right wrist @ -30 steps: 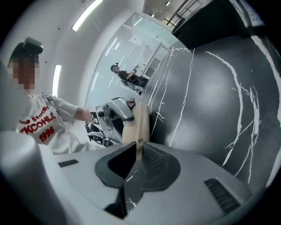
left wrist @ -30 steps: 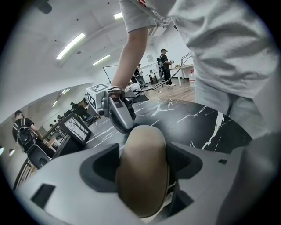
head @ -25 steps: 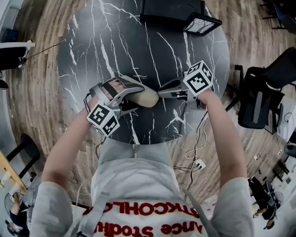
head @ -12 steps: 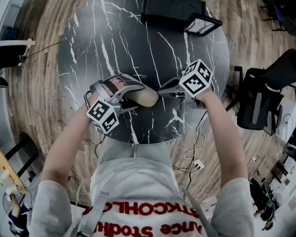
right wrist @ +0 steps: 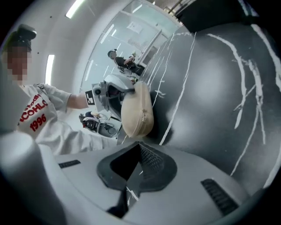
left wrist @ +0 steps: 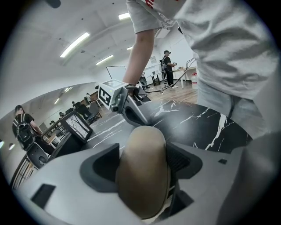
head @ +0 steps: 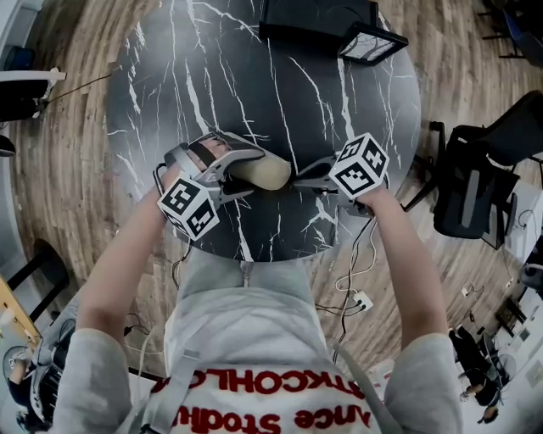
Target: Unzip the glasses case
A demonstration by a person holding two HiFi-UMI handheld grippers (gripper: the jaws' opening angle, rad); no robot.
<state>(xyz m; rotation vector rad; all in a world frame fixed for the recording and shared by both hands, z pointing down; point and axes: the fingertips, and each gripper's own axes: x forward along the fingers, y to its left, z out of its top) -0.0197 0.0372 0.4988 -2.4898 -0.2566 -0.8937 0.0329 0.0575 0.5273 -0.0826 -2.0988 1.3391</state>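
Round tabletop [head: 254, 68] of glossy black stone, veined with thin white cracks, over a floor [head: 68, 169] of wood-grain planks

At about 6 o'clock on that disc, near the edge closest to the person: glasses case [head: 273, 174], beige, matt, soft-looking, a rounded oblong like a flattened egg, lying crosswise and lifted off the stone

Gripped from its 9 o'clock end by the left gripper [head: 242, 172], grey plastic jaws clenched on both broad faces of the case, dark ribbed pads pressed against the fabric

At the case's 3 o'clock end: right gripper [head: 299, 180], jaws clenched tight together, tips right at the rounded end of the case; impossible to tell whether a zip pull sits pinched between them

Along the case's narrow side in the right gripper view, a stitched seam following the curve

At 12 o'clock on the tabletop, a flat black box [head: 316, 21]; just beside it at 1 o'clock, a tilted dark-framed panel [head: 371, 42] with a pale face

Off the tabletop at 3 o'clock, a black chair [head: 475, 186]
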